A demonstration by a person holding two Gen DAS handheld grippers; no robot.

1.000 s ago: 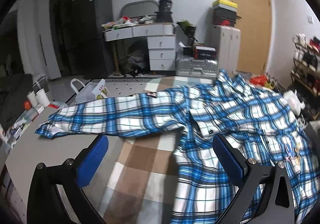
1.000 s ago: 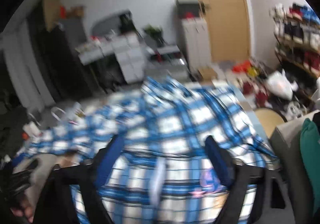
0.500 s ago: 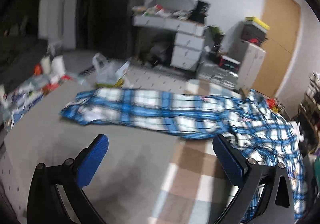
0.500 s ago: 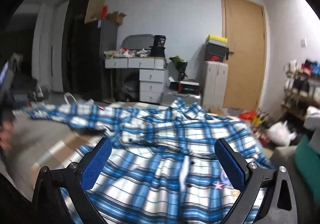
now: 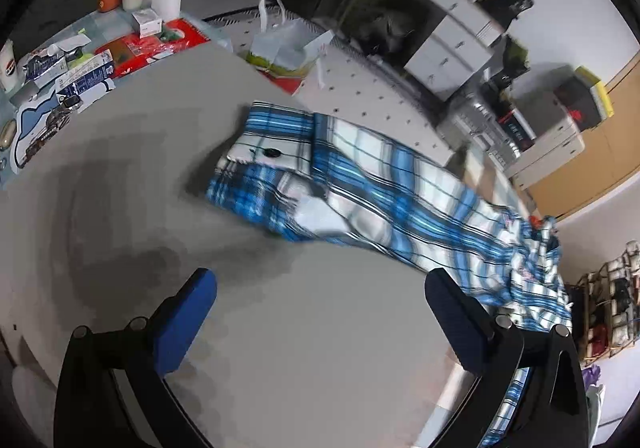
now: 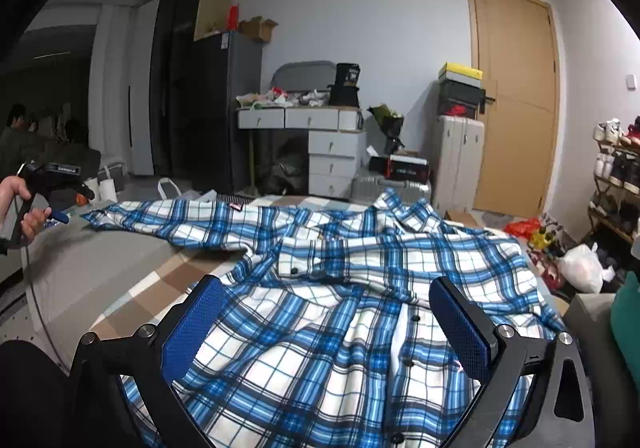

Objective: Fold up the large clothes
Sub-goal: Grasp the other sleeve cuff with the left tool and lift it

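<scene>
A blue and white plaid shirt [image 6: 360, 288] lies spread on the bed, front up, one sleeve stretched out to the left. In the left wrist view the sleeve cuff [image 5: 276, 156] with a dark button lies on grey bedding ahead of my left gripper [image 5: 320, 312], which is open, empty and above the bed short of the cuff. My right gripper [image 6: 324, 324] is open and empty, hovering over the shirt's lower front. The left gripper also shows in the right wrist view [image 6: 60, 208], held in a hand near the sleeve end.
A checked brown bedsheet [image 6: 160, 280] shows beside the shirt. A cluttered side table [image 5: 80, 48] with cups and packets stands left of the bed. White drawers [image 6: 332, 156], a wooden door [image 6: 516, 108], a shoe rack [image 6: 616, 184] and floor bags [image 6: 580, 268] lie beyond.
My left gripper has swung left along the sleeve and tilted down over the cuff. My right gripper has steadied over the shirt front. Both stay open.
</scene>
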